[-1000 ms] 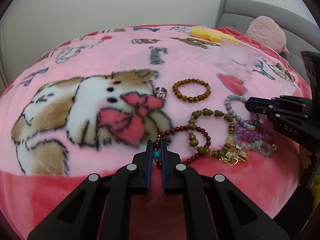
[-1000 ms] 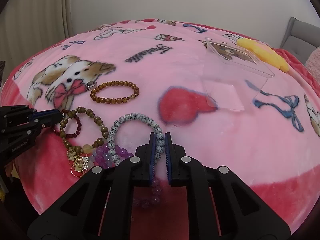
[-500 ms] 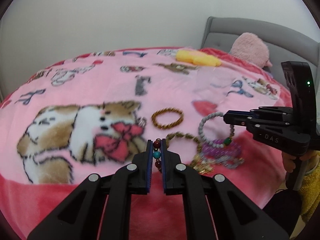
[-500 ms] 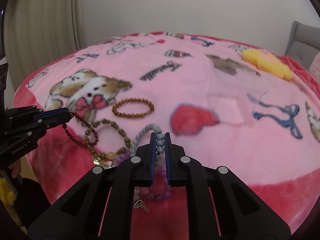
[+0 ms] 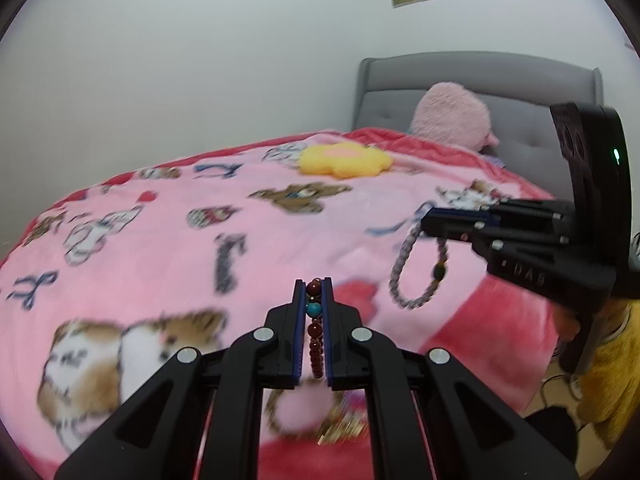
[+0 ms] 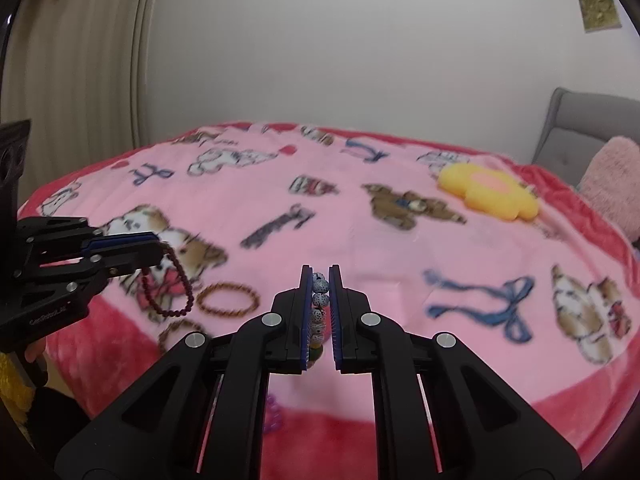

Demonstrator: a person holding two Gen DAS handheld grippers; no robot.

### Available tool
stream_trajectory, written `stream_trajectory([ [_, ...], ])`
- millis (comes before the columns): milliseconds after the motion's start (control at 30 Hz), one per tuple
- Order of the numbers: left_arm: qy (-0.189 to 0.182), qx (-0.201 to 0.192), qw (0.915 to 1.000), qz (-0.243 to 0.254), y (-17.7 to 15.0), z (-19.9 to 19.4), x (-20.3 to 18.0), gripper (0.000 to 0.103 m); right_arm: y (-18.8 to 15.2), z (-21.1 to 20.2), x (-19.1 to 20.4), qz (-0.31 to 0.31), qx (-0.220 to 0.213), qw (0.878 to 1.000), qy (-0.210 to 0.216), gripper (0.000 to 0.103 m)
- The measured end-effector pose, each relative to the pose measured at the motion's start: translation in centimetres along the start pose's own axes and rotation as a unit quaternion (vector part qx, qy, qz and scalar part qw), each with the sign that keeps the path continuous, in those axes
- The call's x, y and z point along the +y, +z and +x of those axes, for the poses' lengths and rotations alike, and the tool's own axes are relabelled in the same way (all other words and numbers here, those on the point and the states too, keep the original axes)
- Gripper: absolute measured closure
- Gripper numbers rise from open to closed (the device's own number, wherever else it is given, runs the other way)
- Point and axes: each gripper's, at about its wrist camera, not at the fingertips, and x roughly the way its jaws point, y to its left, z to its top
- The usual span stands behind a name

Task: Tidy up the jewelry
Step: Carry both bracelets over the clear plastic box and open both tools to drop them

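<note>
Dark-red beaded bracelet with one turquoise bead sits clamped in the left hand-held gripper at lower centre, lifted over the pink blanket. At centre right, the right hand-held gripper pinches a speckled grey bracelet, its loop dangling. A brown bracelet lies on the blanket at lower left.
</note>
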Motion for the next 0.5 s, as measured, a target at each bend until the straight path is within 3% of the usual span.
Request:
stream_trajectory([
  [267,-0.059,-0.020,0.9979,-0.016,6.6,4.4,-0.9,0.096,4.1,0.0,-2.5,-0.005,-0.027,0.999,-0.044,0.095],
  [500,-0.098,-0.010,0.9941,-0.046,8.5,9.8,-0.7,0.096,6.0,3.6,-4.9,0.014,-0.006,0.998,-0.068,0.095],
])
